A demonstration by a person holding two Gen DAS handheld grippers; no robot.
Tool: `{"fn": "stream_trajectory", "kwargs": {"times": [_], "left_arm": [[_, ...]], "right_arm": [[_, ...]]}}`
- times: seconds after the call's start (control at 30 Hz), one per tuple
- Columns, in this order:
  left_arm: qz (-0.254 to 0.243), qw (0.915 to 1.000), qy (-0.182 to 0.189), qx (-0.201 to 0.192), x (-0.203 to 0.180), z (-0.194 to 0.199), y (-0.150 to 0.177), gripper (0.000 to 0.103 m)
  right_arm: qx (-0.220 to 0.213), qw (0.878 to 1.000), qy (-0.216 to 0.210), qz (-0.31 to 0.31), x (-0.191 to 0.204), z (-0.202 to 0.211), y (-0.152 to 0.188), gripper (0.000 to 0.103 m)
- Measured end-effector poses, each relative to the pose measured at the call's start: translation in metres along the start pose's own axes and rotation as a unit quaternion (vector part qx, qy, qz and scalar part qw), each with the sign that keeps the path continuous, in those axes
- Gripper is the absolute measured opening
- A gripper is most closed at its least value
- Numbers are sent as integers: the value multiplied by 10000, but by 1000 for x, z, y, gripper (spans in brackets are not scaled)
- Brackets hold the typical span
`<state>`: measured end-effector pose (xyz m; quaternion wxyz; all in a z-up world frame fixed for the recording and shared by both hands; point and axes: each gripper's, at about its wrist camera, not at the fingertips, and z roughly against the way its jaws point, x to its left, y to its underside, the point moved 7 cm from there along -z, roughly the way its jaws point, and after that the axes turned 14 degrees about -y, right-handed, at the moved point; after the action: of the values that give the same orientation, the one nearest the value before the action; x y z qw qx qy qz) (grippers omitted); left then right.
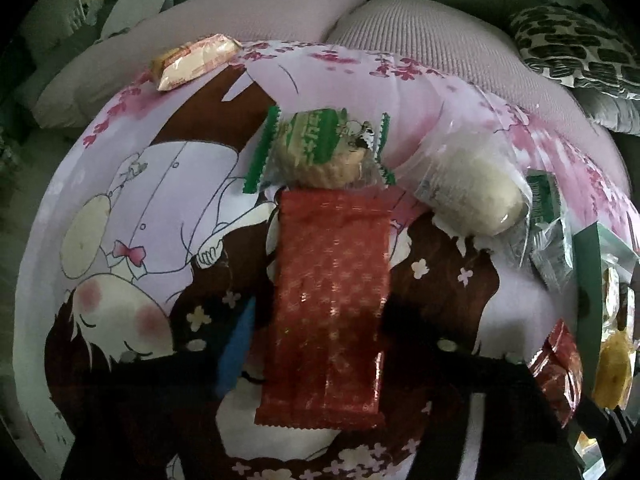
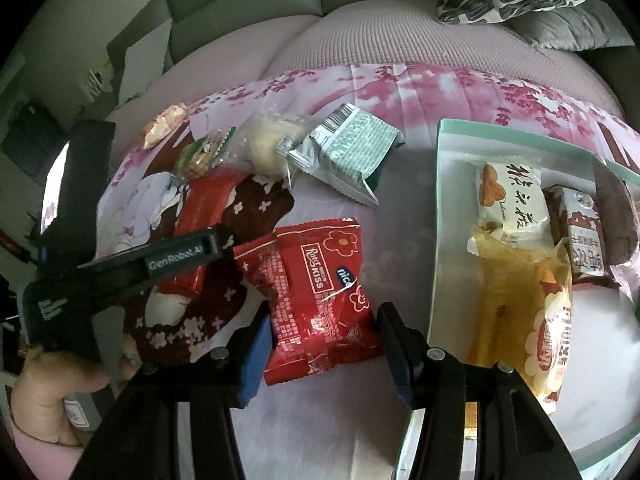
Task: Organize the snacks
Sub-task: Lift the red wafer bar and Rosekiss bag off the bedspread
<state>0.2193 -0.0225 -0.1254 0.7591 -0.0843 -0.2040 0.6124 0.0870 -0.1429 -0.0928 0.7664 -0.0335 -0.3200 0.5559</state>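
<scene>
Right now the left gripper (image 1: 320, 312) points steeply down over a cartoon-printed cloth (image 1: 160, 184), pinching a long red packet (image 1: 324, 304): the blue pad sits against one long edge and the dark finger against the other. In the right wrist view this packet lies low against the cloth, and a hand (image 2: 52, 392) holds that gripper's handle. Just past the packet's far end lies a biscuit pack with green edges (image 1: 320, 148), touching it. A pale bun in clear wrap (image 1: 476, 188) rests to the right of the biscuit pack. An orange packet (image 1: 192, 60) sits alone at the cloth's far edge.

The right gripper (image 2: 324, 320) is clamped on a red bag (image 2: 320, 280), one pad on each side. A silver-green packet (image 2: 352, 156) lies beyond it, beside the bun. To the right stands a pale green tray (image 2: 436, 220), holding a white packet (image 2: 508, 200), a yellow cake packet (image 2: 520, 312) and a brown-and-white packet (image 2: 580, 232). Behind the cloth are sofa cushions (image 1: 420, 32) and a patterned pillow (image 1: 572, 44).
</scene>
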Motion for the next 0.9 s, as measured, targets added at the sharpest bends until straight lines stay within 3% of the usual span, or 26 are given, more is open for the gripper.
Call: {"fn": "stream_trajectory", "kwargs": {"times": [0.07, 0.23, 0.7, 0.9], "left_arm": [[-56, 10000, -13, -30, -2, 3, -1, 53], [-76, 10000, -6, -45, -6, 5, -2, 47], [234, 9992, 304, -52, 10, 23, 9, 46], [327, 9988, 295, -220, 16, 39, 6, 46]], "right_arm": [[17, 10000, 15, 6, 1, -1, 0, 55], [9, 10000, -22, -15, 0, 0, 0, 55], [-104, 9998, -133, -41, 5, 7, -3, 54], [-120, 9998, -162, 83, 11, 9, -5, 39]]}}
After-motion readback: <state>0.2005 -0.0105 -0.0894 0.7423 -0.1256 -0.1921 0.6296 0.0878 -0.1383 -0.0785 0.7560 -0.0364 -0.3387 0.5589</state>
